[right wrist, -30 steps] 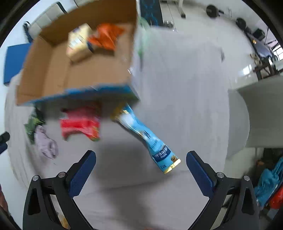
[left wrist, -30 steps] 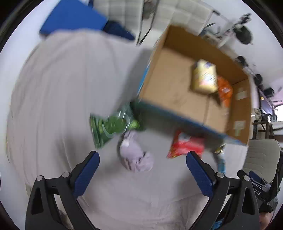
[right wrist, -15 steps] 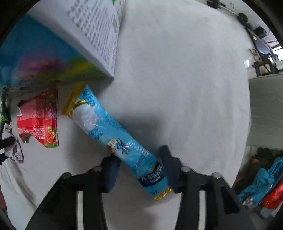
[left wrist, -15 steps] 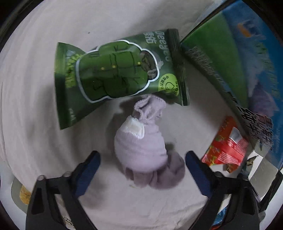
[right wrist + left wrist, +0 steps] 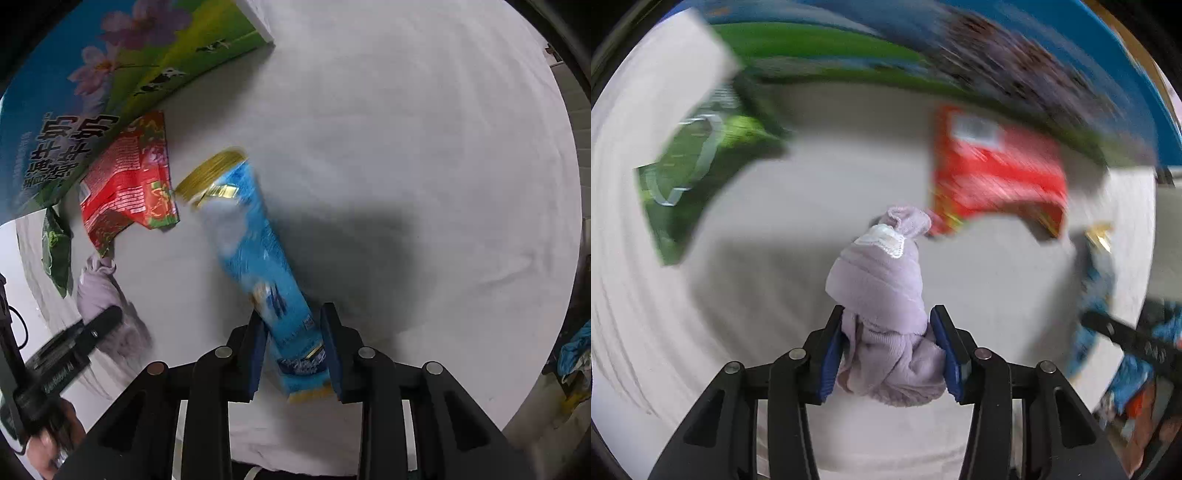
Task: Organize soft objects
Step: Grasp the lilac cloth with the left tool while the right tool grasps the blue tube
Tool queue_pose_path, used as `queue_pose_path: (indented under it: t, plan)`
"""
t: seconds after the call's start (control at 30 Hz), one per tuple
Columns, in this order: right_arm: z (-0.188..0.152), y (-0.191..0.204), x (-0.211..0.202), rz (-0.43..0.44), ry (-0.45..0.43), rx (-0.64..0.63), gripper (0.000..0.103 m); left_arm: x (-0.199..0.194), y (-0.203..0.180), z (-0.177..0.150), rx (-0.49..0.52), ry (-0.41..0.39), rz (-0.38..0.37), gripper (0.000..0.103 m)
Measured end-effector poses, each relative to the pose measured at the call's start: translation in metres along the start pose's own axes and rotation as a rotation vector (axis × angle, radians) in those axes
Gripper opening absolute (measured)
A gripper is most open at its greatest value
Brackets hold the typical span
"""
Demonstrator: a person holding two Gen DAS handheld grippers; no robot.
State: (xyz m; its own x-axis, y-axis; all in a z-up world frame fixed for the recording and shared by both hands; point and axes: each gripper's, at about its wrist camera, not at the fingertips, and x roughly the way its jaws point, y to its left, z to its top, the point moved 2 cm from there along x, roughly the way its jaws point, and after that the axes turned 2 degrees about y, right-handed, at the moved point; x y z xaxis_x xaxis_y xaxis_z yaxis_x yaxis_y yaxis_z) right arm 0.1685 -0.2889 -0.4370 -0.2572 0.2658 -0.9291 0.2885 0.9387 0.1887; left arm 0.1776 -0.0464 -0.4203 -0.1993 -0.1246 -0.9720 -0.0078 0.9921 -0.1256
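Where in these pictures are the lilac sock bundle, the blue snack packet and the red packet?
lilac sock bundle [image 5: 879, 280], left wrist view, ribbed upper part.
blue snack packet [image 5: 258, 254], right wrist view, middle.
red packet [image 5: 129, 181], right wrist view, printed face.

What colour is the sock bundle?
Pale lilac sock bundle, clearest in the left wrist view.

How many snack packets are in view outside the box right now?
3: the blue packet clamped in the right gripper, the red packet against the box, the green packet further left. Others may be hidden.
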Motion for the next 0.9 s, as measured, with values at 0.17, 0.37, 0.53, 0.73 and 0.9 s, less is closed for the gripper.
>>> queue_pose_path:
  t: [0.17, 0.37, 0.53, 0.73, 0.9]
  plan:
    - [-0.005, 0.002, 0.000, -0.038, -0.021, -0.027, 0.035, 0.016, 0.002, -0.002, -0.105, 0.056, -0.117, 0.045]
    - [-0.011, 0.025, -0.007, -0.145, -0.052, -0.056, 0.032, 0.027, 0.025, -0.005, -0.203, 0.073, -0.210, 0.045]
    - [-0.028, 0.055, 0.002, -0.230, -0.072, -0.070, 0.019, 0.028, 0.010, 0.008, -0.133, 0.026, -0.093, 0.036]
    - [-0.053, 0.068, -0.008, -0.196, -0.086, -0.089, 0.015, 0.009, -0.019, -0.008, -0.043, -0.062, 0.001, 0.034]
    - [-0.085, 0.078, -0.043, -0.120, -0.126, -0.120, 0.014, -0.031, -0.038, -0.026, -0.002, -0.133, -0.006, 0.034]
